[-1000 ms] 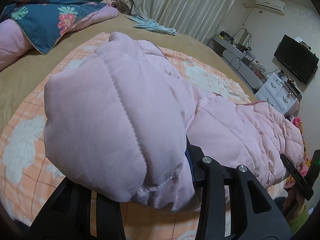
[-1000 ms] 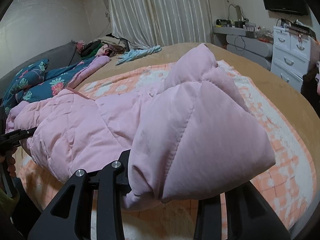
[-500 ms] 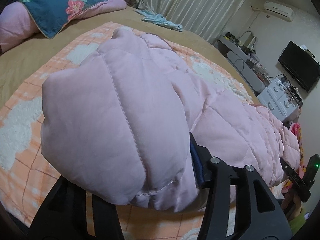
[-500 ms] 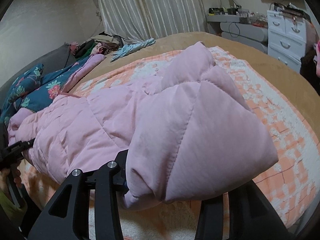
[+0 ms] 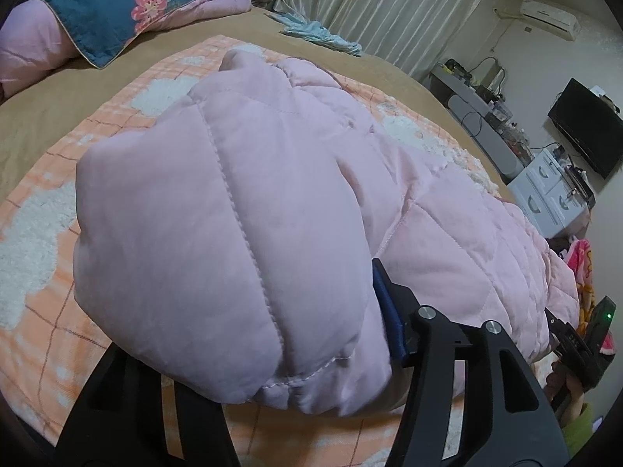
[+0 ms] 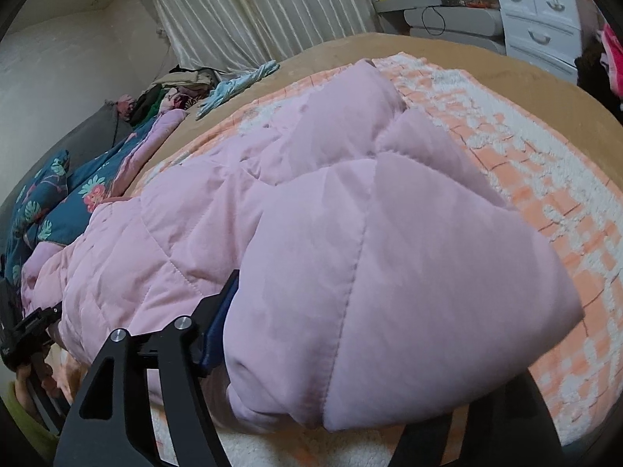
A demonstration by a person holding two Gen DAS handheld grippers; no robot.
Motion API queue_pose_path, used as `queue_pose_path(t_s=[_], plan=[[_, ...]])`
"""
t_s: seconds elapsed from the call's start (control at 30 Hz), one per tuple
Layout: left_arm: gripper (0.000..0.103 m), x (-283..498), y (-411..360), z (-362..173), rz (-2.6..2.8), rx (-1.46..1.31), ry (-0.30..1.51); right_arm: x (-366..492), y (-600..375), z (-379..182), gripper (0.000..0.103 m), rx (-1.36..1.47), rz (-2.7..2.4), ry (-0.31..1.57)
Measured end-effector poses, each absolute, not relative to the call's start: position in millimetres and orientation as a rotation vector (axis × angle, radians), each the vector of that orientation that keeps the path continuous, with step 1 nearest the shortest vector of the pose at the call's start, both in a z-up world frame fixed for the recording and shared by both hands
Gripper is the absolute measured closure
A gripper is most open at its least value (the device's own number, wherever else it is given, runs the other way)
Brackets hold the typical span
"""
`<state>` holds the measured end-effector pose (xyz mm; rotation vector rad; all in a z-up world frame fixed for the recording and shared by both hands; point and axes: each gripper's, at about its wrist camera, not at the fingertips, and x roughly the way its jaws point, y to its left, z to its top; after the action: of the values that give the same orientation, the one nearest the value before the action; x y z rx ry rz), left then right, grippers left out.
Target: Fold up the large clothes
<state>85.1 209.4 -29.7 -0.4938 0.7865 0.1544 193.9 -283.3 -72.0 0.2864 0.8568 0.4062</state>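
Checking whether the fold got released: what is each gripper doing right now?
Left gripper: jaws opening, pink jacket bunched between them.
Right gripper: jaws opening, the jacket's other end between them.

The quilted jacket (image 5: 241,233) bunched before my black fingers (image 5: 459,358) is pale pink, stitched in diamonds, and my pads are blue. Under it lies an orange-checked blanket (image 5: 46,330) with fluffy white cloud shapes, spread over a tan bedcover (image 5: 50,116). Further off I see a dark blue quilt (image 5: 105,11) with pink flowers and teal leaves, and cream striped curtains (image 5: 389,11).
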Motion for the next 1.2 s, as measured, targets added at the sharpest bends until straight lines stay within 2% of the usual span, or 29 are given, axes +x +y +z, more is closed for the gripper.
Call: queue_pose_path(t_s=[0.1,0.23,0.37,0.43,0.63,1.2], plan=[[0.053,85.0,208.5,-28.8,0.156,-0.498,0.791,192.2,-286.1,-73.3,0.021,0.305,0.396,0.879],[0.044,80.2,208.4,-27.1,0.164,-0.489,0.804,185.3,-295.4,-69.5,0.008,0.324,0.374,0.909],[0.034,71.3,206.9,-24.5,0.169,-0.465,0.813,171.7,-302.3,-59.6,0.005,0.307,0.355,0.910],[0.024,63.8,206.6,-22.0,0.175,-0.457,0.815,163.5,-305.5,-54.6,0.004,0.280,0.345,0.902],[0.010,37.9,199.4,-8.1,0.179,-0.413,0.815,122.6,-314.4,-31.1,0.004,0.162,0.326,0.829],[0.009,-2.2,128.2,57.2,0.087,-0.289,0.677,46.7,-289.1,49.9,0.004,0.083,0.428,0.626]])
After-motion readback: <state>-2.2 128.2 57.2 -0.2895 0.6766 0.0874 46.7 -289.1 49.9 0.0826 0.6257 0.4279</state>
